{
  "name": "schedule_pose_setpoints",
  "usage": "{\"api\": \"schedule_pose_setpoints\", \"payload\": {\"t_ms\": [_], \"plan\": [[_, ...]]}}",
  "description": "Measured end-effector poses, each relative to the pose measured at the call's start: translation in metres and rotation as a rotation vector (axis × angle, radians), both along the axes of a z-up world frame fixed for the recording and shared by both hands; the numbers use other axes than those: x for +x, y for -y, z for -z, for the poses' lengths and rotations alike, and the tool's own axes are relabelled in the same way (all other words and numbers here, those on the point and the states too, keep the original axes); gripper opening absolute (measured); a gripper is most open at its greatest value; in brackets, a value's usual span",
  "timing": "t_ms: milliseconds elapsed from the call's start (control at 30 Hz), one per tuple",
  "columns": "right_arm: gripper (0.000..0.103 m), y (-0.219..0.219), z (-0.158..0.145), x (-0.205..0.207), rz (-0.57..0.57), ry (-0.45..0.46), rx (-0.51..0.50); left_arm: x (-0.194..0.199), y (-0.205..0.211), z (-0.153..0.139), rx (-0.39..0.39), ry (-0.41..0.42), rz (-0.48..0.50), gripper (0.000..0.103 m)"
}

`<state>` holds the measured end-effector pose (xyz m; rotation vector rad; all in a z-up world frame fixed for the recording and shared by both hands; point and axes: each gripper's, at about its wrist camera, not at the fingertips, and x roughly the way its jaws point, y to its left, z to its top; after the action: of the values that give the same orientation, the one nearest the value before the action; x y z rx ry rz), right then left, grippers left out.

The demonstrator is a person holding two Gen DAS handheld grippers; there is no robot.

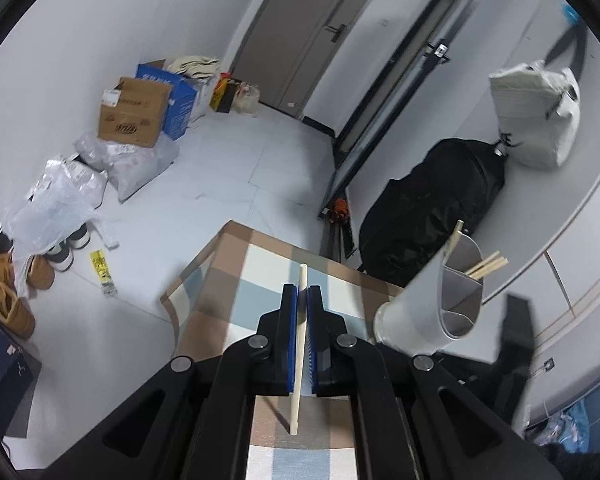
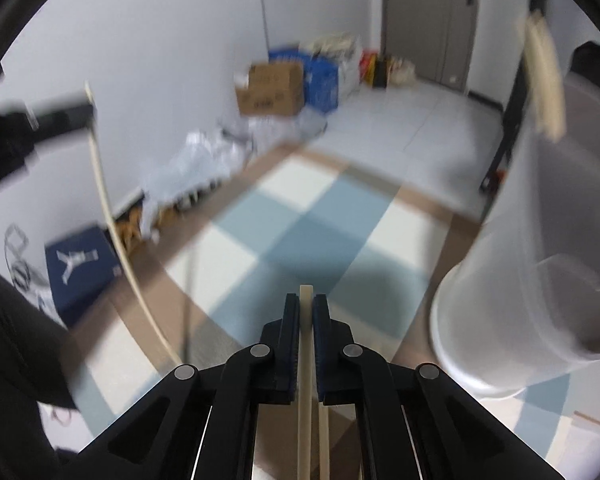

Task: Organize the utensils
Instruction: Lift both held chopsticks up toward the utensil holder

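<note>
Over the checked tablecloth [image 1: 236,280], beside the grey holder [image 1: 440,304], I am pinching one chopstick [image 1: 300,344] in my left claw [image 1: 302,300] and another chopstick [image 2: 305,344] in my right claw [image 2: 306,308].

No lettering is legible; the cardboard box [image 1: 134,112] bears only blurred print.

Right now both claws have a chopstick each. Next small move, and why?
Probably carry the right claw toward the grey utensil holder at its right. Its chopstick is clamped, and the holder already contains chopsticks, so it looks like the drop spot.
</note>
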<state>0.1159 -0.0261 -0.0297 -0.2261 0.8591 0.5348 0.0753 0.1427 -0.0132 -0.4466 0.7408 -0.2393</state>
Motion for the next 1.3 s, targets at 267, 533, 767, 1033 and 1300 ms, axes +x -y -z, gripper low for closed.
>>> {"api": "schedule_pose_setpoints", "payload": {"t_ms": [267,533,767,1033,1300], "plan": [[0.006,0.025,-0.06,-0.018,0.059,0.146,0.142,-0.005,0.027,-0.02,0.034,0.039,0.052,0.001],[0.006,0.065,-0.117,-0.026,0.155,0.279,0.306,-0.011,0.056,-0.056,0.09,0.116,0.112,0.001],[0.006,0.091,-0.164,-0.023,0.214,0.428,0.364,-0.012,0.083,-0.092,0.117,0.172,0.168,0.001],[0.006,0.124,-0.191,0.017,0.289,0.484,0.395,0.004,0.114,-0.152,0.115,0.267,0.262,0.001],[0.006,0.136,-0.205,0.052,0.317,0.561,0.391,0.038,0.145,-0.16,0.159,0.285,0.3,0.001]]}}
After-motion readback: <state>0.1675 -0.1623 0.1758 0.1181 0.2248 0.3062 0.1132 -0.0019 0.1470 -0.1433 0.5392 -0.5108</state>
